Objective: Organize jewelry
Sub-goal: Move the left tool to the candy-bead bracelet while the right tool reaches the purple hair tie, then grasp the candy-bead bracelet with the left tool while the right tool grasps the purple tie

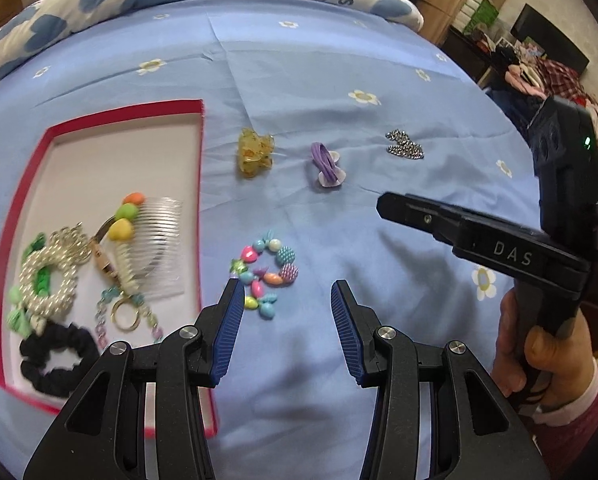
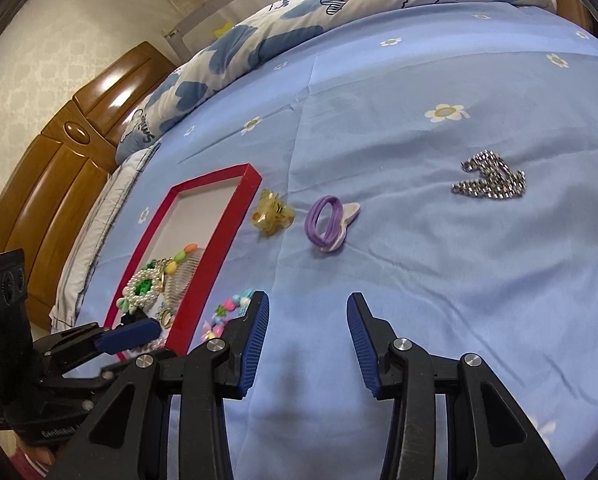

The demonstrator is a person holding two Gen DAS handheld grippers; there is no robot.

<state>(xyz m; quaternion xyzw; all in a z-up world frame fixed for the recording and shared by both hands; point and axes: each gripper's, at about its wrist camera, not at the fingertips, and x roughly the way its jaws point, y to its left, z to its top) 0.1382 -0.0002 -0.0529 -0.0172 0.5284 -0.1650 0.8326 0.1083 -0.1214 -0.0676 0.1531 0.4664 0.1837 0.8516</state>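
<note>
The colourful bead bracelet (image 1: 265, 274) is a loop of glossy pastel beads, some round and knobbly, some shaped like hearts and shells, lying on the blue flowered bedsheet (image 1: 339, 80) just ahead of the left tongs (image 1: 287, 300), nearest their left fingertip. The left tongs stand open and empty, their ribbed blue pads (image 1: 231, 320) wide apart. To their left sits the red-rimmed tray (image 1: 201, 152) with a white floor, holding a pearl bracelet (image 1: 49, 276), a clear plastic comb (image 1: 161, 236), a black fabric scrunchie (image 1: 59, 356) and a keychain with a gold ring (image 1: 125, 312). Farther ahead of the left tongs lie a translucent amber claw clip (image 1: 254, 153), a purple elastic hair tie (image 1: 326, 166) looped over a pale bow, and a folded silver chain (image 1: 405, 146) of small metal links. The right tongs (image 2: 308, 320) are likewise open and hold nothing, hovering over smooth, creased sheet; the purple tie lies just ahead of them and the chain ahead to their right, well apart. A quilted blue-and-white duvet (image 2: 339, 0) bunches at the far edge of the bed.
</note>
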